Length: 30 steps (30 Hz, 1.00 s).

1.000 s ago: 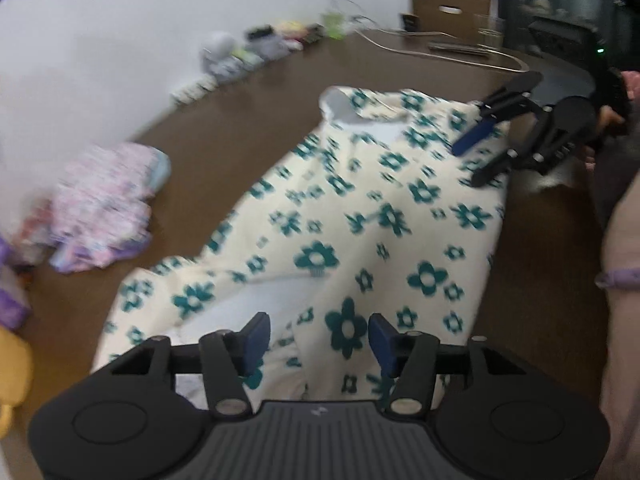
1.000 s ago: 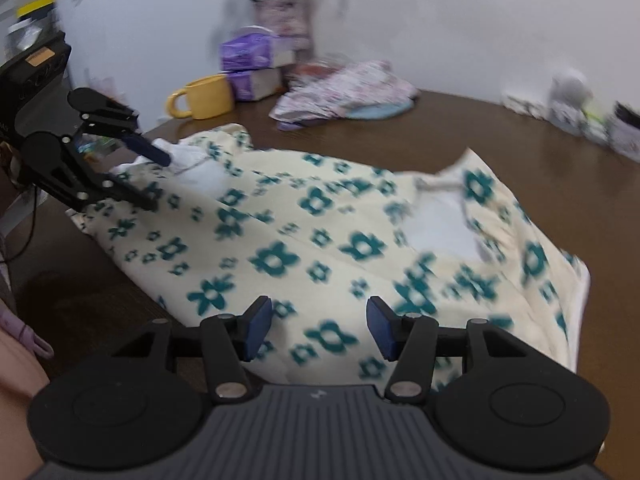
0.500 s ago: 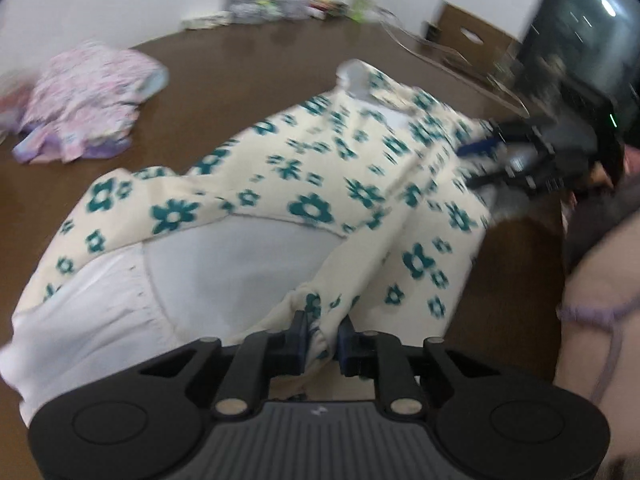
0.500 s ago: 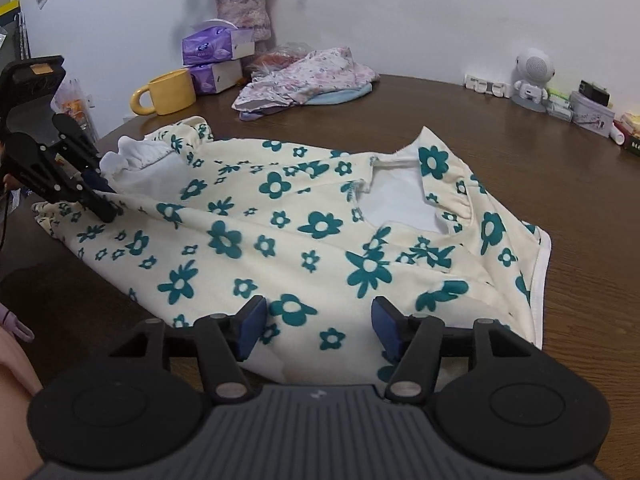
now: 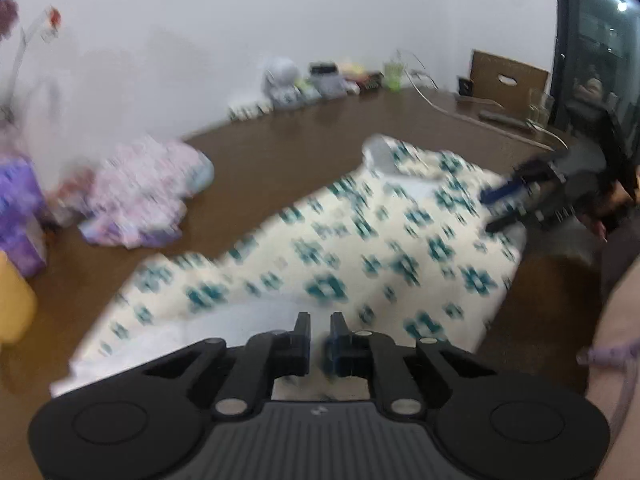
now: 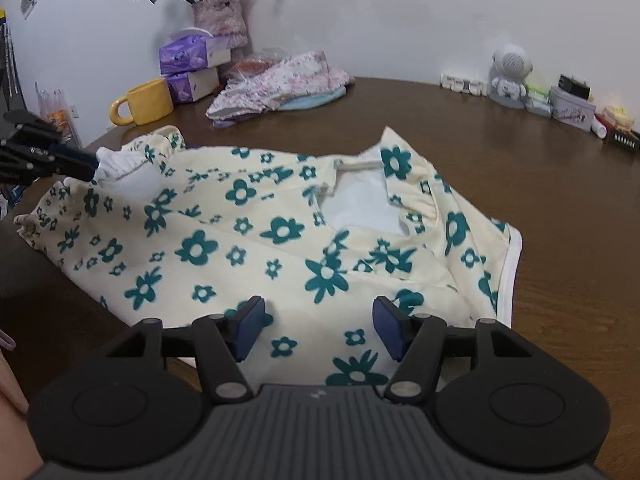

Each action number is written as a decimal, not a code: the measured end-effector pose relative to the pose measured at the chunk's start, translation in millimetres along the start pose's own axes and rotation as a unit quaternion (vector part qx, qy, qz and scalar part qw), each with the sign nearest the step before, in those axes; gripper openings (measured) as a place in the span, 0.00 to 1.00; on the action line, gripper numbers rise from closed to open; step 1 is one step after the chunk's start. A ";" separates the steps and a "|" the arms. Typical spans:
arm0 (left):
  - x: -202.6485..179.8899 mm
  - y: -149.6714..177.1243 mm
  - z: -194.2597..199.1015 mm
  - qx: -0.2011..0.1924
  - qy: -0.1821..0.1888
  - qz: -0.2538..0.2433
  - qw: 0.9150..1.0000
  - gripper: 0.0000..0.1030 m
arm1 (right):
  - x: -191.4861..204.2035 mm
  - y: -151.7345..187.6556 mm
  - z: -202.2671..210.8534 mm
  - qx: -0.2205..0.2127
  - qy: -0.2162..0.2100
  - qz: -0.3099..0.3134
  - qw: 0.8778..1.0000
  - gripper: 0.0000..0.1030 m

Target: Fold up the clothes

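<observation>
Left tongs (image 5: 319, 334): jaws closing, pinching the white edge of the garment's left end.
Garment (image 6: 256, 240): cream with teal flowers, spread flat across the brown surface (image 6: 560, 184).
Right tongs (image 6: 318, 330): jaws apart, hovering over the near hem, nothing held.
Behind: yellow mug (image 6: 144, 102), a pink pile (image 6: 280, 80).

Bare table (image 6: 540, 184) at 2 o'clock of floral garment (image 6: 280, 240): open passage. Mug (image 6: 144, 102), tissue boxes (image 6: 192, 68), crumpled clothes (image 6: 280, 80) crowd 11 o'clock; trinkets (image 6: 560, 96) line 1 o'clock edge.
</observation>
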<state>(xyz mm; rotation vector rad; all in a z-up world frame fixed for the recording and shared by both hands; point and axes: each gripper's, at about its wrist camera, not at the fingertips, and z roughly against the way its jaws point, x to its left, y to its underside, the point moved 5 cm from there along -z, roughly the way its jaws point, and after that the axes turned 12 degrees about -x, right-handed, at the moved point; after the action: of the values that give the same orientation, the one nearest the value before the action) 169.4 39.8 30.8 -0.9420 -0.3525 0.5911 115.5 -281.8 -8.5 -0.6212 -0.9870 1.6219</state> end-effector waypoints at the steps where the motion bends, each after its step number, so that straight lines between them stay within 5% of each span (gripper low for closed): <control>1: 0.1 4.8 -1.9 0.006 -0.002 0.005 1.000 0.09 | -0.6 0.5 0.0 -0.001 -0.001 -0.001 1.000 0.59; 7: 2.9 27.0 -8.0 0.014 -0.015 0.044 0.999 0.11 | 1.3 2.1 2.1 0.000 0.005 0.009 1.000 0.59; 18: 11.4 41.3 -1.0 -0.067 -0.051 0.171 0.982 0.12 | -6.7 11.2 15.5 -0.019 0.034 0.011 0.999 0.63; 20: 8.1 40.2 2.7 -0.081 -0.060 0.185 0.978 0.18 | -4.4 11.8 15.3 -0.022 0.038 0.012 0.999 0.64; 25: -10.4 31.3 20.8 -0.114 -0.090 0.151 0.978 0.72 | 4.9 7.7 29.1 -0.057 0.045 -0.004 0.997 0.64; 30: -23.2 30.4 28.6 -0.140 -0.113 0.124 0.976 0.86 | 16.1 2.5 37.3 -0.078 0.048 -0.011 0.996 0.71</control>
<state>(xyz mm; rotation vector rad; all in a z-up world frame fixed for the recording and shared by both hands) 126.4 57.7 20.5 -1.2040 -0.5358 0.8964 79.6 -277.1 10.2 -0.7835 -1.0529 1.4910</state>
